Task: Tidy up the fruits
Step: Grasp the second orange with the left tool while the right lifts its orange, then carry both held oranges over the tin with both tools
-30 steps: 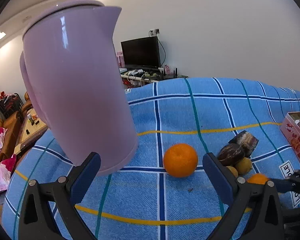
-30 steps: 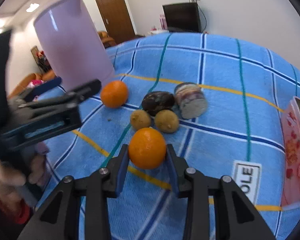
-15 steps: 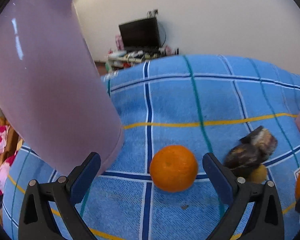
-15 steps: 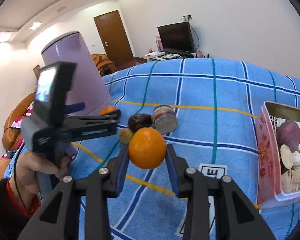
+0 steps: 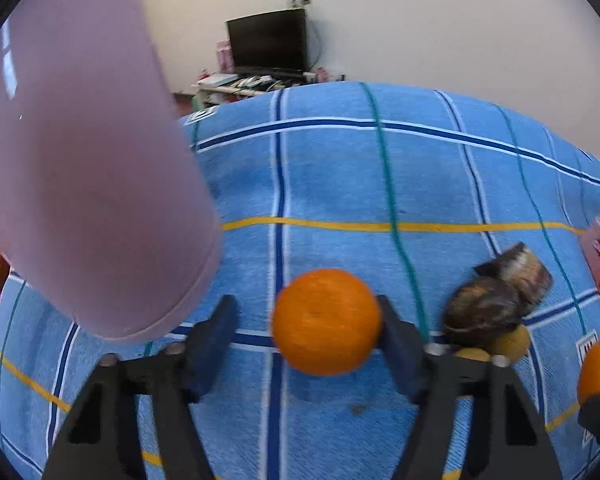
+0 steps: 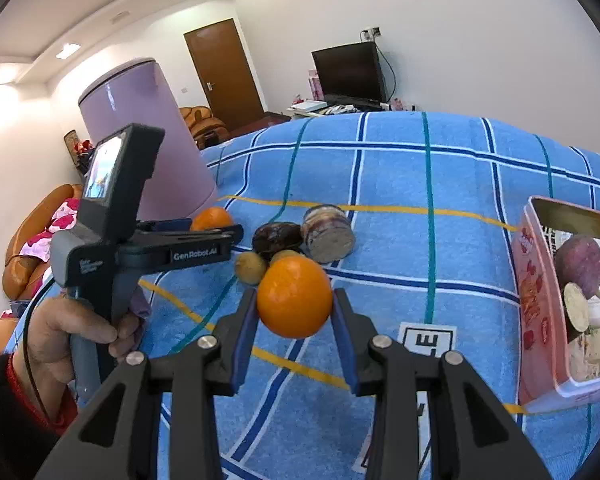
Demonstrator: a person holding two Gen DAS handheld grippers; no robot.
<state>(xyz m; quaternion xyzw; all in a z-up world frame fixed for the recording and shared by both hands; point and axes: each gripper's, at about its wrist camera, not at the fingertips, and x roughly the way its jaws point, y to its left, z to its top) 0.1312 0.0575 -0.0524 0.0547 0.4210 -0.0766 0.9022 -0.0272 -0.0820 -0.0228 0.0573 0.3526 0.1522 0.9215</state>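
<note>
Left gripper (image 5: 306, 322) closing, jaws not yet clenched on desk orange (image 5: 326, 321). Right gripper (image 6: 293, 318) grasping second orange (image 6: 294, 297). Centre first, then squeeze gently.

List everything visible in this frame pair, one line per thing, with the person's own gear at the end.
Oranges: 2, orange; one lifted in the right gripper, one on the cloth between the left gripper's fingers.
Small round fruits: 2, yellow-brown; mid-cloth, beside the dark fruit.
Dark fruit: 1, dark brown; mid-cloth.
Cut purple piece: 1, purple and pale; right of the dark fruit.
Pink container: 1; right edge, purple produce inside.
Lilac bin: 1; left on the cloth.
Checked cloth: 1, blue.
TV: 1, black; far wall.
Door: 1, brown.
Left gripper: closing round its orange, one side still clear.
Right gripper: shut on its orange.
Hand: 1; holding the left gripper.
</note>
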